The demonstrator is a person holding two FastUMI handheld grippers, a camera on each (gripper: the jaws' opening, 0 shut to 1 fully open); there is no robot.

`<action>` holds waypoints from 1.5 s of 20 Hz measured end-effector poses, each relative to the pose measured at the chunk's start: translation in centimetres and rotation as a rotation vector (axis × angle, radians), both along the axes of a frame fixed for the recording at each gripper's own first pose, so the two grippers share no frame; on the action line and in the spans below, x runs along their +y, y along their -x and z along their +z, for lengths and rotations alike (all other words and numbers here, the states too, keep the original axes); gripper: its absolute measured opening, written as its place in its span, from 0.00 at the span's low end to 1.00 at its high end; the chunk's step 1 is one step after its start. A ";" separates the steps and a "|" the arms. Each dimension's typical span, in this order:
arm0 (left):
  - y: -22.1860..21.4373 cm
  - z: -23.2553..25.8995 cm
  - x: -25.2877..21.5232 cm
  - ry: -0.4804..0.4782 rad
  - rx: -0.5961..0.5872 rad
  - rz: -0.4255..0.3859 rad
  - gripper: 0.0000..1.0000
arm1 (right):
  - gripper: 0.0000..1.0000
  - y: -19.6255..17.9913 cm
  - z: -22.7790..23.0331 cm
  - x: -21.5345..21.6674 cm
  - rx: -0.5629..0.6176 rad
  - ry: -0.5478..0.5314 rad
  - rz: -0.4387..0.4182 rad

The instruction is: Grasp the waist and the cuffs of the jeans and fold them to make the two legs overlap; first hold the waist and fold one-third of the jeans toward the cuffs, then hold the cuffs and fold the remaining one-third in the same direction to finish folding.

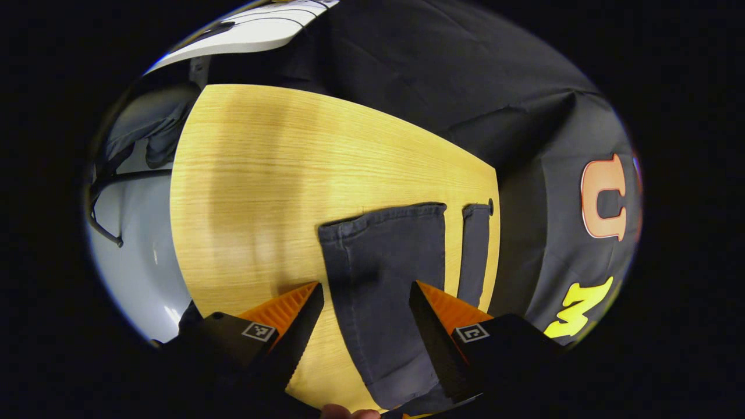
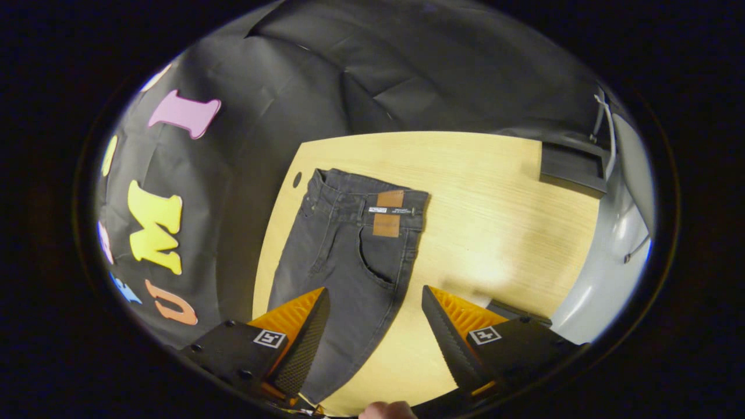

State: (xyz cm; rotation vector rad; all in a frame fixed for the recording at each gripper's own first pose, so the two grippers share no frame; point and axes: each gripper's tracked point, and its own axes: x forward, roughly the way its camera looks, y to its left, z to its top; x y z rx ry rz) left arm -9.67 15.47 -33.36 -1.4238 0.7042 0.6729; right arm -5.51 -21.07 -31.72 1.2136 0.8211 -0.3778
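Note:
Dark grey jeans lie flat on a light wooden table. In the left gripper view the two legs run away from me, the nearer leg (image 1: 381, 273) wide, the other leg (image 1: 474, 250) a narrow strip beside it, cuffs at the far end. My left gripper (image 1: 365, 302) hovers open above the nearer leg, with nothing between its fingers. In the right gripper view the waist (image 2: 366, 201) with its brown tags lies at the far end, and the hip and thigh (image 2: 349, 267) reach toward me. My right gripper (image 2: 375, 311) is open above the thigh, holding nothing.
The table (image 1: 262, 192) has bare wood beside the jeans. A small round hole (image 2: 297, 179) sits in the tabletop near the waist. A dark box (image 2: 573, 169) rests at the table's far corner. The black cloth wall (image 2: 244, 116) runs close along one table edge.

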 end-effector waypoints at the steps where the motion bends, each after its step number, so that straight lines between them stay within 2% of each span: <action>1: -0.4 0.0 0.0 -0.005 0.003 -0.010 0.96 | 0.98 -0.3 0.0 -0.1 0.007 -0.017 -0.022; 2: -0.7 -0.1 0.0 -0.009 0.003 -0.016 0.96 | 0.98 -0.5 0.2 -0.4 0.012 -0.035 -0.037; 3: -1.1 -0.1 0.1 -0.013 0.000 -0.016 1.00 | 0.98 -0.7 0.3 -1.0 0.022 -0.047 -0.047; 5: -1.7 0.0 0.1 -0.015 -0.010 -0.007 0.96 | 0.98 -1.7 -1.8 -1.8 0.042 -0.051 -0.059; 6: -2.0 0.1 0.1 -0.015 -0.011 -0.002 0.96 | 0.92 -1.7 -2.4 -1.9 0.054 -0.042 -0.061; 8: -2.5 0.0 0.1 -0.016 -0.009 0.001 1.00 | 0.92 -2.3 -2.8 -1.9 0.059 -0.042 -0.064; 9: -2.8 -0.1 0.1 -0.020 -0.008 0.000 0.96 | 0.92 -2.8 -2.9 -1.9 0.048 -0.048 -0.067; 10: -3.0 -0.1 0.1 -0.019 -0.006 -0.005 0.96 | 0.95 -3.5 -2.9 -1.9 0.042 -0.051 -0.065; 11: -3.2 0.0 0.1 -0.021 -0.006 -0.009 1.00 | 0.95 -4.2 -2.8 -1.7 0.034 -0.055 -0.060; 12: -3.5 0.1 0.1 -0.019 -0.008 -0.015 0.96 | 0.95 -4.9 -2.8 -1.5 0.029 -0.057 -0.053; 13: -4.0 0.1 0.1 -0.018 -0.009 -0.016 0.95 | 0.92 -5.4 -2.9 -1.5 0.025 -0.055 -0.049; 14: -4.4 0.1 0.1 -0.017 -0.012 -0.014 0.95 | 0.95 -5.7 -3.0 -1.3 0.020 -0.056 -0.046; 16: -5.1 0.0 0.1 -0.016 -0.011 -0.015 0.94 | 0.95 -6.5 -2.8 -1.4 0.013 -0.063 -0.052; 17: -5.3 -0.1 0.1 -0.014 -0.003 -0.022 0.93 | 0.92 -6.8 -2.9 -1.4 0.020 -0.068 -0.059; 18: -5.6 -0.3 0.0 -0.014 0.005 -0.030 0.91 | 0.93 -7.0 -3.2 -1.5 0.032 -0.068 -0.073; 19: -5.6 -0.6 0.0 -0.011 0.010 -0.036 0.72 | 0.90 -6.8 -3.7 -1.8 0.053 -0.062 -0.085; 20: -5.6 -0.7 -0.1 -0.006 0.013 -0.040 0.79 | 0.74 -6.6 -4.1 -1.9 0.067 -0.064 -0.098; 21: -5.8 -0.9 -0.1 0.002 0.013 -0.045 0.81 | 0.58 -6.3 -4.6 -2.0 0.097 -0.063 -0.106; 22: -6.1 -0.9 -0.2 0.013 -0.003 -0.050 0.75 | 0.41 -5.7 -5.0 -2.4 0.129 -0.064 -0.121; 24: -6.2 -1.2 -0.3 0.027 0.004 -0.046 0.33 | 0.08 -5.9 -4.8 -2.3 0.138 -0.096 -0.139; 25: -6.3 -1.4 -0.3 0.033 0.002 -0.047 0.12 | 0.18 -6.5 -5.9 -2.0 0.150 -0.096 -0.148; 26: -6.3 -1.3 -0.3 0.038 -0.002 -0.050 0.13 | 0.00 -5.7 -4.5 -2.9 0.152 -0.098 -0.161; 27: -6.3 -0.9 -0.4 0.047 -0.011 -0.063 0.08 | 0.02 -5.7 -4.3 -2.6 0.147 -0.108 -0.159; 30: -6.6 1.6 -0.2 0.053 -0.056 -0.089 0.05 | 0.02 -5.7 -2.5 -2.5 0.109 -0.124 -0.148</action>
